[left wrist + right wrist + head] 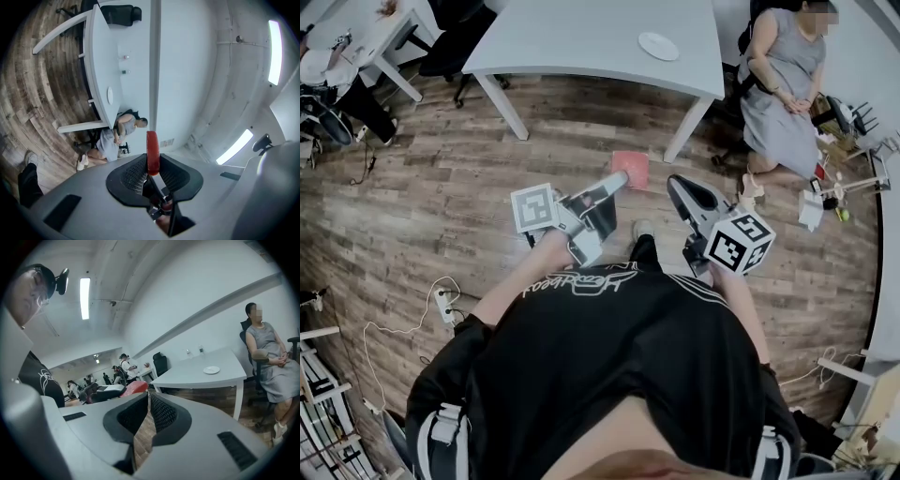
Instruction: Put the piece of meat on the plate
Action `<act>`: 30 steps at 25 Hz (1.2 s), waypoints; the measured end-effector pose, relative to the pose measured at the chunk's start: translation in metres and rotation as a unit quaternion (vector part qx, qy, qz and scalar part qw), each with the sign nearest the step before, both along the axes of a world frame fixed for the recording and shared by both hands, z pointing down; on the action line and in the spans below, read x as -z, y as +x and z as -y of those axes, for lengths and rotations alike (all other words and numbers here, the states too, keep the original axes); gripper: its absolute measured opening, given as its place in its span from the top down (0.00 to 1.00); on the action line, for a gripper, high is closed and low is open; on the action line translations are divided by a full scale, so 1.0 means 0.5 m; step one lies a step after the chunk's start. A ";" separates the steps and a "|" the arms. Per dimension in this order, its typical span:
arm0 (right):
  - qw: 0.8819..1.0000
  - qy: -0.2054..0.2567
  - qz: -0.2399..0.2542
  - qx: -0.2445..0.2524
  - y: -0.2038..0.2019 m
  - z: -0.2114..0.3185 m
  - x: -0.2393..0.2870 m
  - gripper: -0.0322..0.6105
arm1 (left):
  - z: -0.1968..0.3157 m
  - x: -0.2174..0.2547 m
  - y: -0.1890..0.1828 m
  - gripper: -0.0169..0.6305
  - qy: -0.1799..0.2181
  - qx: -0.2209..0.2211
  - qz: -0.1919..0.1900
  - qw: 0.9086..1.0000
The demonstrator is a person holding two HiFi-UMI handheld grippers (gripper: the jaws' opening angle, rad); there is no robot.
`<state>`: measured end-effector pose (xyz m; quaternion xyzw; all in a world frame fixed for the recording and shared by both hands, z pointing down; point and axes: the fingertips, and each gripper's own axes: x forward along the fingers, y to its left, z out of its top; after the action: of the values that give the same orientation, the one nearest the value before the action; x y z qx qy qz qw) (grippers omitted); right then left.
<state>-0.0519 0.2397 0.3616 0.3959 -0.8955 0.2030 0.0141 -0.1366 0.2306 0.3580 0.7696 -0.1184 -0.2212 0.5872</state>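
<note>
A flat red piece of meat point(630, 169) sticks out of my left gripper point(622, 178), held over the wooden floor in front of me. In the left gripper view the meat point(153, 152) stands on edge, and the left gripper point(152, 165) is shut on it. A small white plate point(658, 45) lies on the white table point(581, 37) ahead, also seen as the plate point(109, 95) and the plate point(211, 370). My right gripper point(672, 181) hangs beside the left, jaws together with nothing in them point(149, 397). In the right gripper view the meat point(136, 387) shows at left.
A person in a grey dress point(783, 84) sits at the table's right end. Black office chairs point(455, 42) stand at its far left. Cables and a power strip point(442, 305) lie on the floor to my left. More desks and people point(123, 366) are far off.
</note>
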 end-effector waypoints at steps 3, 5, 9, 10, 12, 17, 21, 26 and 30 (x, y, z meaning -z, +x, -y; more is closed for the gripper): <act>1.000 -0.004 0.004 0.005 0.011 0.039 -0.003 0.92 | 0.033 -0.002 0.011 0.85 0.000 0.005 0.003 1.000; 1.000 -0.006 0.009 0.007 0.018 0.065 -0.007 0.92 | 0.054 -0.009 0.019 0.85 -0.002 0.008 0.007 1.000; 1.000 -0.019 0.012 0.013 0.040 0.124 -0.020 0.92 | 0.109 -0.029 0.048 0.85 -0.020 0.014 0.012 1.000; 1.000 -0.023 0.013 0.014 0.051 0.147 -0.021 0.92 | 0.131 -0.032 0.061 0.85 -0.022 0.016 0.015 1.000; 0.999 -0.033 0.016 0.015 0.079 0.203 -0.023 0.92 | 0.184 -0.035 0.093 0.85 -0.024 0.018 0.024 0.999; 0.999 -0.046 0.019 0.017 0.121 0.270 -0.043 0.92 | 0.250 -0.052 0.140 0.85 -0.018 0.021 0.043 0.999; 0.998 -0.050 0.019 0.021 0.144 0.310 -0.047 0.92 | 0.293 -0.077 0.159 0.85 -0.011 0.031 0.096 0.995; 0.997 -0.064 0.026 0.032 0.208 0.427 -0.059 0.92 | 0.399 -0.088 0.232 0.85 -0.018 0.031 0.110 0.993; 0.996 -0.067 0.029 0.040 0.241 0.491 -0.062 0.92 | 0.458 -0.082 0.273 0.85 -0.030 0.038 0.092 0.995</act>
<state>0.0684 -0.0057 0.3928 0.3518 -0.8949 0.2737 0.0228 -0.0001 0.0014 0.3990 0.7635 -0.2076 -0.1679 0.5881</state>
